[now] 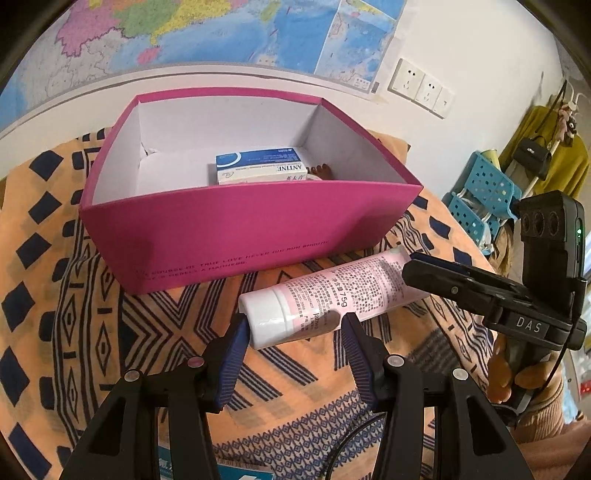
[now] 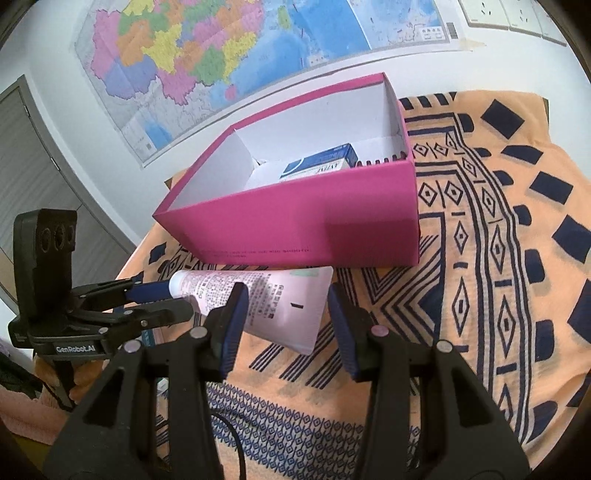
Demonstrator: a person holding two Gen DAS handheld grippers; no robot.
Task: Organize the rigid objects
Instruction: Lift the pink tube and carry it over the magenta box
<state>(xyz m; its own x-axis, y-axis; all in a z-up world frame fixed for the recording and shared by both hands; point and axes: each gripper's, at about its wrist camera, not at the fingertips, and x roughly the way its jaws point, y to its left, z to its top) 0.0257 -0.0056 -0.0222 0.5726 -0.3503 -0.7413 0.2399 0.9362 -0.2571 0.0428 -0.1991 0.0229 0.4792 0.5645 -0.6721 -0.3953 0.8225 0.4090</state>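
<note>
A pink-and-white tube [image 1: 325,299] with a white cap lies on the patterned cloth just in front of the magenta box [image 1: 236,240]. My left gripper [image 1: 295,328] is open, its fingers on either side of the cap end. My right gripper [image 2: 284,299] is open around the flat crimped end of the tube [image 2: 273,299]. It shows at the right in the left wrist view [image 1: 424,269]. The box [image 2: 295,229] holds a blue-and-white carton [image 1: 262,166], also visible in the right wrist view [image 2: 321,160], and a brown object partly hidden behind it.
An orange cloth with dark geometric print [image 2: 498,221] covers the table. A map [image 1: 221,33] and wall sockets [image 1: 421,86] are on the wall behind. A blue plastic rack [image 1: 480,195] and hanging clothes stand at the right.
</note>
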